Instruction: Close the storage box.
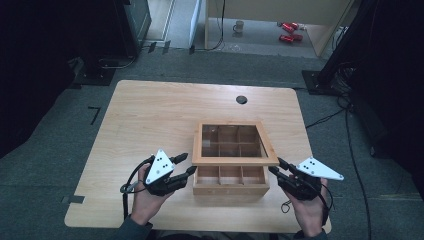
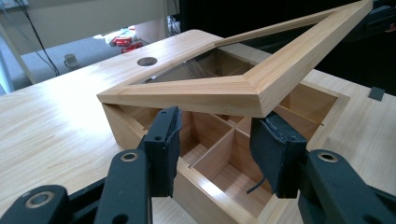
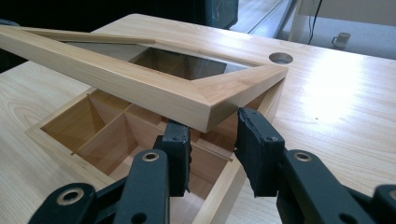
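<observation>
- Left gripper [image 1: 187, 163] reaches forward and right from its hand [image 1: 145, 197], jaws parted with nothing pressed between the pads.
- Right gripper [image 1: 277, 167] points forward and left, jaws likewise apart.

Claw [image 3: 212, 156] open beneath raised lid [image 3: 140, 86]

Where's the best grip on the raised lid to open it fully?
Take the lid by its near front corners, one gripper from each side. The frame there is thick, square wood clear of the box; the middle is a glass pane, probably too slick to grip.
</observation>
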{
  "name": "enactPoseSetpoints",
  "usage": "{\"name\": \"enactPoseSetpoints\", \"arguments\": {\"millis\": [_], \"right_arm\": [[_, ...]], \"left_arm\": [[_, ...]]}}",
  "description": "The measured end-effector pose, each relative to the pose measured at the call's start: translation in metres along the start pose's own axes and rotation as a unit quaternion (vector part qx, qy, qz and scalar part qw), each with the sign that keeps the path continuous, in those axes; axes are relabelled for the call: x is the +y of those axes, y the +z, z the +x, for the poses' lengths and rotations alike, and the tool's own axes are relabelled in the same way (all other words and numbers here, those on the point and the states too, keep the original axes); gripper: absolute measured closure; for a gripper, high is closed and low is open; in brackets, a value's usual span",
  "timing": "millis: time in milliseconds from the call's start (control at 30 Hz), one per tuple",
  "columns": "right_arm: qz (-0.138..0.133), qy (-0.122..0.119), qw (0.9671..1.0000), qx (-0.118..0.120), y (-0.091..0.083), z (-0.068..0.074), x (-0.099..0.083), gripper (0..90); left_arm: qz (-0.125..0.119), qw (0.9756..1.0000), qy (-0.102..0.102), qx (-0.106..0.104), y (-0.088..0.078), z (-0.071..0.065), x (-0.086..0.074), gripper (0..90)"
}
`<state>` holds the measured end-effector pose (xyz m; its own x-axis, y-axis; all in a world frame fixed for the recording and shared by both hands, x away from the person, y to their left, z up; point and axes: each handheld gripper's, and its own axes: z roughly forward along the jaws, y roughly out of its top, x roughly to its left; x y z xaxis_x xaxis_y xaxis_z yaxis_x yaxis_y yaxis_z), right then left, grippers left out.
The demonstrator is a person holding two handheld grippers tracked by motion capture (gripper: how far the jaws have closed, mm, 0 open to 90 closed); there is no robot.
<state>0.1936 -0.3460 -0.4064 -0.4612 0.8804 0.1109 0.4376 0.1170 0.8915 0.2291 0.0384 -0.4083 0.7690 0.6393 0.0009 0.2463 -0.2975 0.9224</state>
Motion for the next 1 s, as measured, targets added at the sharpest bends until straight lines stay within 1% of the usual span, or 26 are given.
{"name": "enactPoseSetpoints", "arguments": {"millis": [400,900,1000], "right_arm": [[0.006,0.003,1.0000,0.001,0.001,0.000,-0.006,65.0],[0.017,0.007,0.9998,0.001,0.003,0.001,-0.018,63.1],[0.021,0.004,0.9998,-0.004,0.003,0.002,-0.021,62.6]], "left_arm": [[0.007,1.0000,0.001,-0.005,-0.001,-0.002,-0.005,52.6],[0.010,0.9999,0.002,-0.006,0.001,-0.006,-0.017,53.0],[0.012,0.9999,0.000,-0.009,0.002,-0.007,-0.020,52.8]]}}
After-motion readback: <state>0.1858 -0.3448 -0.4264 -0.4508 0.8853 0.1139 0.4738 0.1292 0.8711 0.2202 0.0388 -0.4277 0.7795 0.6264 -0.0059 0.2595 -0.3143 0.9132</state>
